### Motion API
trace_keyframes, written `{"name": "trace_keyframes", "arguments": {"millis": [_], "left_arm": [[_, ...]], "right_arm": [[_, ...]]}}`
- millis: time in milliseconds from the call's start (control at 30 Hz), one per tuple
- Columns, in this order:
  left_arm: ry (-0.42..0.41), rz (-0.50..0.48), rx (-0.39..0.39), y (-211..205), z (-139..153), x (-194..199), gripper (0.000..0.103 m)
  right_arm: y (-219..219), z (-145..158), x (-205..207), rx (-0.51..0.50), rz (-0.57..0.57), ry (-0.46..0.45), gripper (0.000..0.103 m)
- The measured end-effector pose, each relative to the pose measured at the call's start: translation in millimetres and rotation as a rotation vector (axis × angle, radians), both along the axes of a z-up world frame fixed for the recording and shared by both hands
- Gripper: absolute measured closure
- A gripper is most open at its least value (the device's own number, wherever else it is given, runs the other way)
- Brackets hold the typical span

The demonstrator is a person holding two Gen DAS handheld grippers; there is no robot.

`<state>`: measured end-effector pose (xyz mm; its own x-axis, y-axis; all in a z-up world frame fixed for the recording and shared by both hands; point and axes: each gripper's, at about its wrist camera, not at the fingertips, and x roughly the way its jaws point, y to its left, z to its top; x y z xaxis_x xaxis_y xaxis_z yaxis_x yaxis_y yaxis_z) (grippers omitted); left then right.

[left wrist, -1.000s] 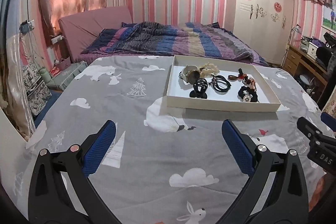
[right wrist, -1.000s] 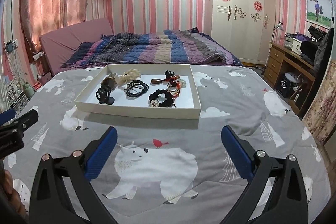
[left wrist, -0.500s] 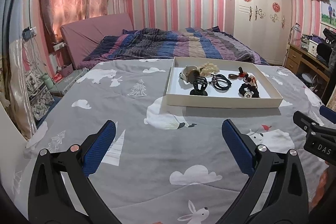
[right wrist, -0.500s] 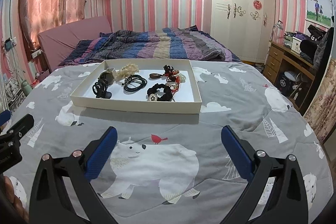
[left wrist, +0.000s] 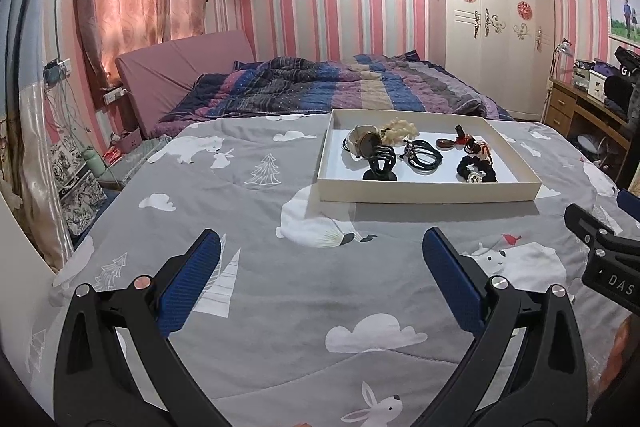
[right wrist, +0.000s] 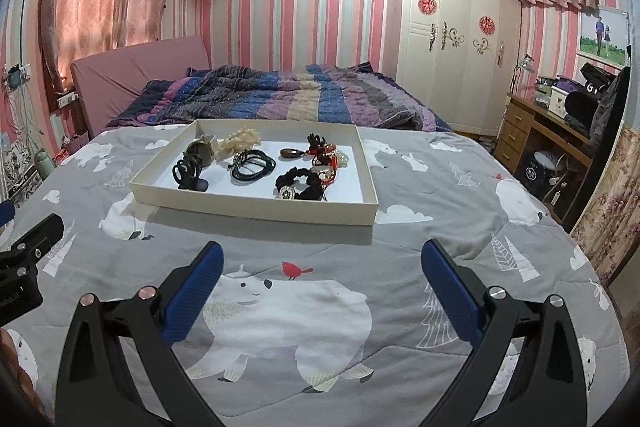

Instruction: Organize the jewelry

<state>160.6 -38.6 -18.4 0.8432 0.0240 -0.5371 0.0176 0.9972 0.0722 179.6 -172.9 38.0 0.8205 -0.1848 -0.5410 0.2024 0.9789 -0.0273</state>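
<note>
We are holding both the left gripper (left wrist: 322, 253) and right gripper (right wrist: 322, 265) with fingers wide over the bed (right wrist: 420, 291); ahead, the shallow cream tray (right wrist: 256, 209) is lying, carrying black hair ties (right wrist: 253, 165), a claw clip (right wrist: 188, 174) and beads (right wrist: 326, 151).

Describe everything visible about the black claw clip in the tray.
The black claw clip looks like glossy plastic, with curved interlocking teeth closed at the top and a flared base. It stands upright at the near left corner of the shallow white tray, resting on the tray floor, just in front of a round brownish piece. Neither gripper touches it.
</note>
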Motion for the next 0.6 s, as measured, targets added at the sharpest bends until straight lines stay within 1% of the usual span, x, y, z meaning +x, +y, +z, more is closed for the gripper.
{"name": "trace_keyframes", "arguments": {"millis": [167,367,467,600], "left_arm": [[-0.012,0.004,0.012,-1.1,0.1,-1.4,0.003],[0.010,-0.004,-0.001,0.3,-2.7,1.9,0.003],[0.009,-0.005,-0.010,1.8,-2.9,2.2,0.003],[0.007,-0.003,0.003,0.2,-3.8,1.0,0.003]], "right_arm": [[1.0,-0.3,1.1,-0.004,0.000,0.000,0.004],[0.5,-0.7,0.8,-0.006,-0.004,0.003,0.004],[1.3,-0.6,0.6,-0.020,-0.011,-0.001,0.004],[2.8,-2.1,2.8,-0.023,0.000,0.010,0.004]]}}
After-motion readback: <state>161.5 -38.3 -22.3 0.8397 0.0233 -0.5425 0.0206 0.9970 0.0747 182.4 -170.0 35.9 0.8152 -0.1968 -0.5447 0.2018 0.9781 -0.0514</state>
